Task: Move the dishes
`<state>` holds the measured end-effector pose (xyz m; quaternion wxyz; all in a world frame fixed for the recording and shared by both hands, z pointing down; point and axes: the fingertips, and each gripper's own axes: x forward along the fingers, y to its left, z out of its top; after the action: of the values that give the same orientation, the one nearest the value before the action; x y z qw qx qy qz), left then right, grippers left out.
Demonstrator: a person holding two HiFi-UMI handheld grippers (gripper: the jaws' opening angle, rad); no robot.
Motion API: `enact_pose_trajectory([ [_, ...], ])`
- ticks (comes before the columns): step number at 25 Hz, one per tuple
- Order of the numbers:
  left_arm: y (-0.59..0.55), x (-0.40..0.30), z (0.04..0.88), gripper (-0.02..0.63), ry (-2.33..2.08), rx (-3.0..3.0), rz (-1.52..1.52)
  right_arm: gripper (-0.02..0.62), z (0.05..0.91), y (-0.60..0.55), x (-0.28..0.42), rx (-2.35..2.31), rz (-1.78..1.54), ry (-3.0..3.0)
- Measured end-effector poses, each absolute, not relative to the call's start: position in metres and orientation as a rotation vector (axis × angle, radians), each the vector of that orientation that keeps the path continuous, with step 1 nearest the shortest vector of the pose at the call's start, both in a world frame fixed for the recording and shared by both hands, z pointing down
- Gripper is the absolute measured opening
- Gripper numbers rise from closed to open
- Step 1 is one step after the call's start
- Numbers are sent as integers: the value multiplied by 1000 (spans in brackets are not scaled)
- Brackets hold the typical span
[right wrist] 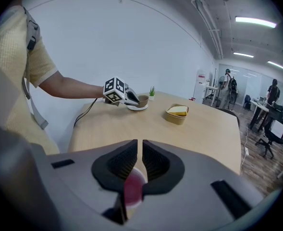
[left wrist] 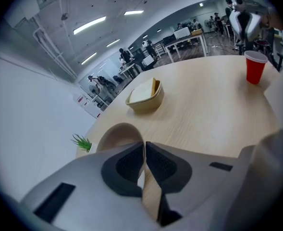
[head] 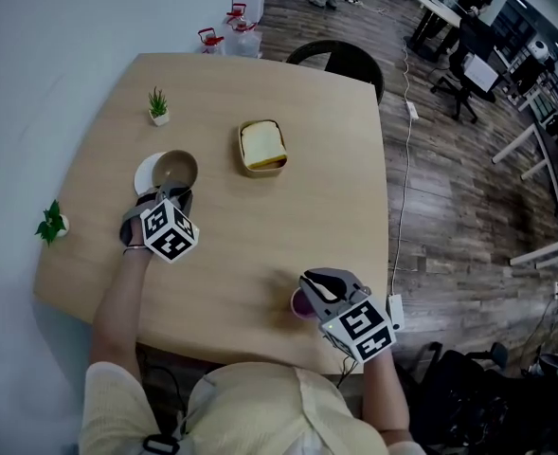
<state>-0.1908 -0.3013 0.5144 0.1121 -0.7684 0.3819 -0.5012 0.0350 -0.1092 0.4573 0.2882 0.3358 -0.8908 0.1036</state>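
A brown bowl [head: 176,168] stands on a white plate [head: 144,172] at the table's left side. My left gripper [head: 172,195] is shut on the bowl's near rim; in the left gripper view the bowl [left wrist: 116,134] curves out from between the closed pads of my left gripper [left wrist: 144,146]. A yellow dish [head: 262,147] holding a pale block sits mid-table. Near the front edge my right gripper [head: 309,288] is shut on the rim of a red cup [head: 300,303]. In the right gripper view the red cup [right wrist: 132,189] shows under the pads of my right gripper [right wrist: 140,146].
Two small potted plants stand on the table, one [head: 158,105] behind the plate and one [head: 51,223] at the left edge. A black chair [head: 340,60] is tucked in at the far side. A white wall runs along the left; office desks and people are far off.
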Motion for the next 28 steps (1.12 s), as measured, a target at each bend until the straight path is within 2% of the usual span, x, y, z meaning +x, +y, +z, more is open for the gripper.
enact_pose_trajectory([
  [15,-205,-71,499,31,622,-2394,-1328,42,466,-94,60,969,312,-2320],
  [28,-154,-20,533,32,335,-2375,-1321,41,475,-84,78,1023,353,-2293],
])
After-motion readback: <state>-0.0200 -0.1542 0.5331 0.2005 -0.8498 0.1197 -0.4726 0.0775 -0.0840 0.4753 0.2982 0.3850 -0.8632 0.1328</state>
